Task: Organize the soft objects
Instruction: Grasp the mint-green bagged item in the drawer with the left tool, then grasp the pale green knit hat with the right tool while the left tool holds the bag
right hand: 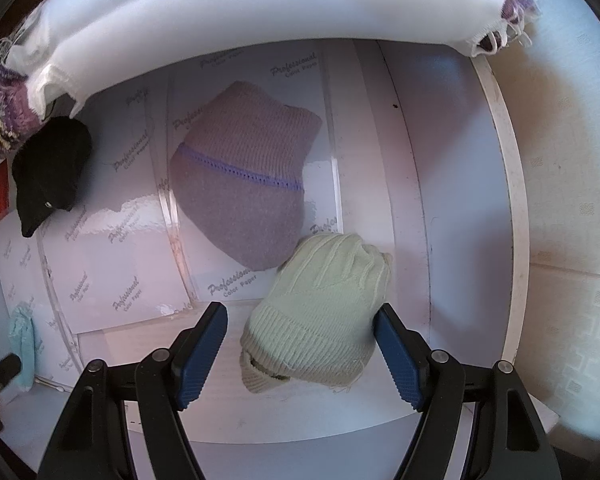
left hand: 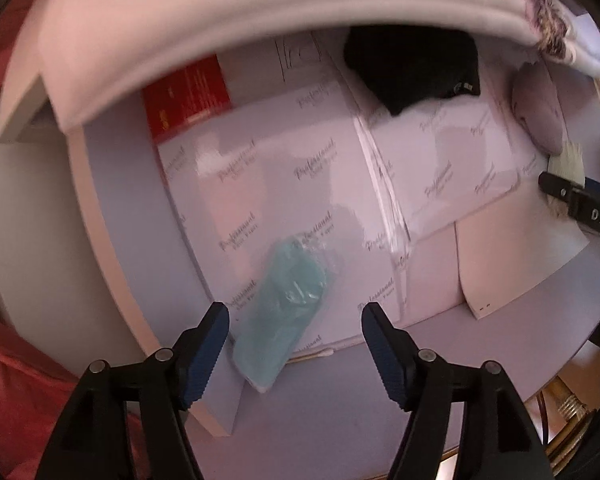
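Standing over the table (left hand: 520, 320), both grippers are pointing pretty much straight down at it. Nearest thing first: the right gripper (right hand: 300, 350) is hanging with its jaws spread around the cream knit hat (right hand: 320, 316). The right pad looks like it's touching the hat's side, the left pad is clearly off it, so nothing's being squeezed yet. The hat's brim is lying toward the gripper and its crown is pointing up and away, so the long axis is running roughly along the fingers, not across them. That's the bit that matters, I think: closing now would pinch it across its width.

The left gripper (left hand: 296, 352) is also standing wide apart, empty, with the teal pouch (left hand: 284, 308) lying on the paper sheets (left hand: 268, 184) just past its fingertips, closer to the left pad, angled up to the right.

Farther out, the purple hat (right hand: 244, 184) is sitting just beyond the cream one, edges nearly touching, and the black hat (right hand: 48, 172) is well off to the left.

Only the right view is showing the cream hat properly; the left view just catches a sliver of it beside the other gripper, but it alone is showing the red box (left hand: 188, 100).
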A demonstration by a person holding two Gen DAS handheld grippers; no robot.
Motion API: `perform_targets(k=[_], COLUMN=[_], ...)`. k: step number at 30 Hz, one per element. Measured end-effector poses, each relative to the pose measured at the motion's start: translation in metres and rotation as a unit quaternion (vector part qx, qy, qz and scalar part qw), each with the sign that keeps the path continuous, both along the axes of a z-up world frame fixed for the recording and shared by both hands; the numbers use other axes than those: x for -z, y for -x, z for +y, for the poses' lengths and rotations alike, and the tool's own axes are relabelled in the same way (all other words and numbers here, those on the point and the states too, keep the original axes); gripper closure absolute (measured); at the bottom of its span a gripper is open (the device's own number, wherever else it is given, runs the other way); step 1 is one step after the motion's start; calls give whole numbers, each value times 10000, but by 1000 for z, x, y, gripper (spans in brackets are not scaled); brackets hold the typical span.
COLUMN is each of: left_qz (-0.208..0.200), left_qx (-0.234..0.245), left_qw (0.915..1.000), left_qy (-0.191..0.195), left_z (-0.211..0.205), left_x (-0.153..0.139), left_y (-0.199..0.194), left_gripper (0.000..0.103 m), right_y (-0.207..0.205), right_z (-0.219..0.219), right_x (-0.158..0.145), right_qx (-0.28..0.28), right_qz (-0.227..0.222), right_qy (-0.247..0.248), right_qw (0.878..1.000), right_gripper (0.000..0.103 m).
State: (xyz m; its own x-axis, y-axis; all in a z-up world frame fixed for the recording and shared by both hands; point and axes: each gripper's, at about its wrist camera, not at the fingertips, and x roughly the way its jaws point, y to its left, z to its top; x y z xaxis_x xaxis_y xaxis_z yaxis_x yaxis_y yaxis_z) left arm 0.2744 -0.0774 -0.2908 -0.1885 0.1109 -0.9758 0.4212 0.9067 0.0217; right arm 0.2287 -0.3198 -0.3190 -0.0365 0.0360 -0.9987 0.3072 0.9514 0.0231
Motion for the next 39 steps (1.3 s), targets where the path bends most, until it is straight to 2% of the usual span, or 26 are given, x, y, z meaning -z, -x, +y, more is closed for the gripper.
perform_targets(k=[3,5,7,10,12,15,19,23,25,29,32,35,39], left_qz=[-64,-40,-7,43,-66,-126,-347,-693,-698,-617,-548,-536,-628], left_qx=[-3,-104,-177,-113,-130,-383,-828,-973,-972,-830,-994,-1160,-1113], left_qw=[9999,9998,9996,9984,9980,9981,9959,9903,9892,9929,9926,9907,9909], left_qy=[-150,-161,-223,-553,-614,-458,80,711,847,592,435,472,424], left_z=[4,10,14,21,22,31,36,27,22,22,32,39,40], left_x=[7,8,14,28,32,27,4,-23,-25,-13,-2,-3,5], left_y=[3,5,8,20,21,18,15,26,32,48,50,52,49], left_gripper=[33,38,51,65,68,74,76,76,76,76,77,77,77], right_y=[0,0,0,1,1,2,2,3,2,4,5,7,9], right_z=[-1,-2,-3,-5,-6,-6,-5,-5,-4,-6,-10,-17,-23], right_x=[0,0,0,1,1,2,3,3,3,1,1,-1,-5], right_qx=[13,10,17,6,7,-3,-2,8,-8,28,73,166,193], right_qz=[-6,-2,1,13,13,11,-1,-1,2,-19,-31,-68,-135], right_qy=[-16,-13,-11,2,12,18,26,34,41,3,-25,-101,-115], right_qw=[10000,10000,10000,10000,10000,10000,10000,10000,10000,10000,10000,9998,9997], right_gripper=[27,27,27,27,28,28,28,29,29,29,30,30,30])
